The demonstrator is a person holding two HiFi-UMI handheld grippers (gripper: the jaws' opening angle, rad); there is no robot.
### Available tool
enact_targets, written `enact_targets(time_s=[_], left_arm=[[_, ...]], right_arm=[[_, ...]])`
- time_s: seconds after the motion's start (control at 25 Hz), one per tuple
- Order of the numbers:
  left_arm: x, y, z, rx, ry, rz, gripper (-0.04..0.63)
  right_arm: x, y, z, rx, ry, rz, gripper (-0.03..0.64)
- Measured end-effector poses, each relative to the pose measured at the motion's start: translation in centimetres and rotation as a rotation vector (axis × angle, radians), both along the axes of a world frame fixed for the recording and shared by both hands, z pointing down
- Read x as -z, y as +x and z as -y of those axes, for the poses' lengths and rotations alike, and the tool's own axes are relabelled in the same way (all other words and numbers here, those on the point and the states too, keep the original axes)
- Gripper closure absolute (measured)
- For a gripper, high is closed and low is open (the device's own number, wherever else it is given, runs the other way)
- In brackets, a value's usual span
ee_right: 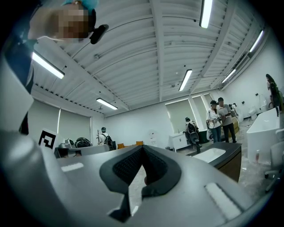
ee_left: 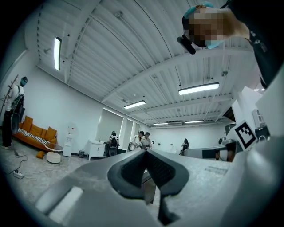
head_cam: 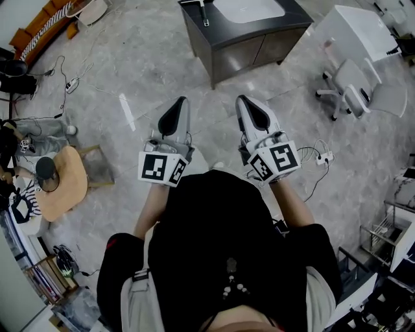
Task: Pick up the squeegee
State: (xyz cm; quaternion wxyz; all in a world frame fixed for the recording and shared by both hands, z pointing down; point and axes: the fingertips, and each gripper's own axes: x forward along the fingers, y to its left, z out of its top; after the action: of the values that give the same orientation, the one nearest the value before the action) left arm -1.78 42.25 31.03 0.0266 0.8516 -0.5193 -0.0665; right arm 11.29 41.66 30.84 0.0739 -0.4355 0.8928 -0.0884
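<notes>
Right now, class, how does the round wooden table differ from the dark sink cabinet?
The wooden table is round and pale tan; the sink cabinet is boxy and dark grey. The cabinet has a white basin set in its top; the table has none. In the head view the table sits at the left, the cabinet at top centre. Both stand on the grey stone floor.

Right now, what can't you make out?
Head view: thin tool on the counter, too small and cut by the top edge; squeegee or not, unclear.
Right gripper view: counter's left end hidden behind the right gripper.
Left gripper view: left gripper fills the lower frame.
</notes>
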Motion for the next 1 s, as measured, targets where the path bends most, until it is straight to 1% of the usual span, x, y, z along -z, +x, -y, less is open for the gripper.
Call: enact_targets(time_s=[0.12,0.24,0.44,0.72,0.84,1.0], left_arm=[[0.2,-0.5,0.7,0.007,0.003,-0.006,0.594],[0.2,-0.3,1.6,0.005,0.009,-0.007,0.594],[-1.1,0.0,4.0,-0.014,-0.014,-0.019,0.594],[-1.8,-0.1,10.1,-0.027,-0.019,-0.034,0.594],[-2.4,-1.0,13.3,-0.020,-0.043,-0.051,0.594],[-3.1,-1.7,17.4,-0.033,-0.068,-0.054,0.594]], right_arm=[[0.0,-0.3,0.3,0.001,0.001,-0.001,0.615],[-0.4,-0.1,1.3,0.005,-0.013,0.002,0.615],[-1.1,0.0,3.6,-0.015,-0.028,-0.017,0.615],[-2.8,0.5,8.8,-0.031,-0.068,-0.046,0.615],[-3.0,-0.2,12.1,-0.040,-0.094,-0.037,0.615],[-2.9,-1.4,15.9,-0.058,-0.109,-0.026,0.615]])
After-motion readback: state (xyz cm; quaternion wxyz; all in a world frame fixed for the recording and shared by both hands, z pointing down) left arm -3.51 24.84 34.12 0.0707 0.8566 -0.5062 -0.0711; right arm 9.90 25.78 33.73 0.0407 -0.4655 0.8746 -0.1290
